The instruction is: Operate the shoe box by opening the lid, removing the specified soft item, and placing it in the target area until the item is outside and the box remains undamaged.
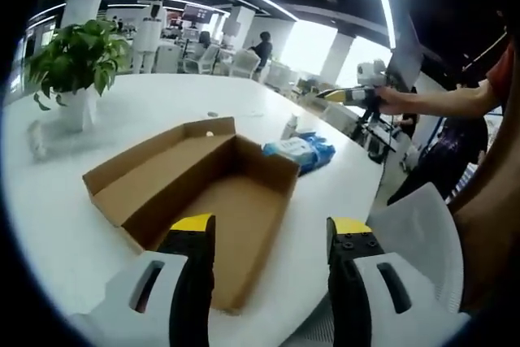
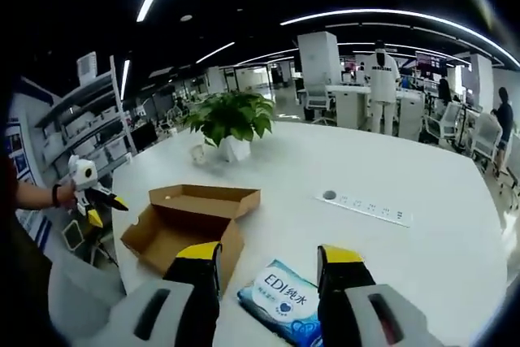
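The brown cardboard shoe box (image 1: 236, 201) lies on the white table with its hinged lid (image 1: 162, 164) folded back flat, and its inside looks bare. A soft blue-and-white wipes pack (image 1: 299, 150) rests on the table just beyond the box's far corner. My left gripper (image 1: 270, 229) hovers open over the box's near end, holding nothing. In the right gripper view, my right gripper (image 2: 270, 253) is open and empty above the wipes pack (image 2: 280, 298), with the box (image 2: 191, 217) to its left. A hand holds each gripper: the right one (image 1: 357, 95) and the left one (image 2: 89, 193).
A potted plant (image 1: 77, 58) (image 2: 231, 119) stands on the table beyond the box. A white power strip (image 2: 366, 205) lies on the tabletop. A white chair (image 1: 414, 233) sits at the table edge by the person. Desks and people fill the office behind.
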The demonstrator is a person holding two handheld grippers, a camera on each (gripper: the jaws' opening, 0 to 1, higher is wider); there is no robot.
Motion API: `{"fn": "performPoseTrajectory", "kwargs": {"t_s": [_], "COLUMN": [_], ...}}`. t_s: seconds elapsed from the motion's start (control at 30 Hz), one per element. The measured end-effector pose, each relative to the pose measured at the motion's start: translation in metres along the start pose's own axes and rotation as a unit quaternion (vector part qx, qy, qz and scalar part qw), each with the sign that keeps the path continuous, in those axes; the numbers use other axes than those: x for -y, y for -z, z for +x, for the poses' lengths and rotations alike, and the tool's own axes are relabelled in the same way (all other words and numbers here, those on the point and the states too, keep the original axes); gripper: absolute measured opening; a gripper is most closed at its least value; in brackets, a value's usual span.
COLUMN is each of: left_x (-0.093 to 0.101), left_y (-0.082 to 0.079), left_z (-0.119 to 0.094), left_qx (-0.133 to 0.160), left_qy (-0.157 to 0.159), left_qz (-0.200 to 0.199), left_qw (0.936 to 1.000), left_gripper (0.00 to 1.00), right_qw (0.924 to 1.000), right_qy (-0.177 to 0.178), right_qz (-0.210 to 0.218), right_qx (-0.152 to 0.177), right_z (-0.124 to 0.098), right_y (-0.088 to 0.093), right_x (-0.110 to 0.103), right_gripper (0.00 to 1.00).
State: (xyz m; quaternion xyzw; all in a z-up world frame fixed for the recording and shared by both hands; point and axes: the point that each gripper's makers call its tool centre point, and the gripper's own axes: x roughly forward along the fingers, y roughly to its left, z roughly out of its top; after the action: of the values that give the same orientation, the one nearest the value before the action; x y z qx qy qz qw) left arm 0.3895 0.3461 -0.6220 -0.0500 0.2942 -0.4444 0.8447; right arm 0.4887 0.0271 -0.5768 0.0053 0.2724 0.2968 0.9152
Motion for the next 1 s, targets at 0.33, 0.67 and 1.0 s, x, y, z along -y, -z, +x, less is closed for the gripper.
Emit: {"fn": "performPoseTrajectory", "kwargs": {"t_s": [0.33, 0.67, 1.0], "left_x": [-0.008, -0.021, -0.059], "left_y": [0.001, 0.000, 0.001], "left_z": [-0.004, -0.010, -0.024], "left_qx": [0.006, 0.021, 0.040], "left_qy": [-0.021, -0.056, -0.167], "left_qz": [-0.013, -0.025, -0.054], "left_qw": [0.9997, 0.9979, 0.9837], "left_gripper": [0.54, 0.54, 0.53], "right_qw": [0.9999, 0.9997, 0.9997], "right_qy": [-0.006, -0.006, -0.004], "right_qz": [0.004, 0.023, 0.021], "right_qx": [0.009, 0.010, 0.009], "right_z": [-0.007, -0.010, -0.015], "right_y": [0.008, 0.026, 0.040], "right_x": [-0.016, -0.020, -0.024], "right_gripper": [0.45, 0.46, 0.46]}}
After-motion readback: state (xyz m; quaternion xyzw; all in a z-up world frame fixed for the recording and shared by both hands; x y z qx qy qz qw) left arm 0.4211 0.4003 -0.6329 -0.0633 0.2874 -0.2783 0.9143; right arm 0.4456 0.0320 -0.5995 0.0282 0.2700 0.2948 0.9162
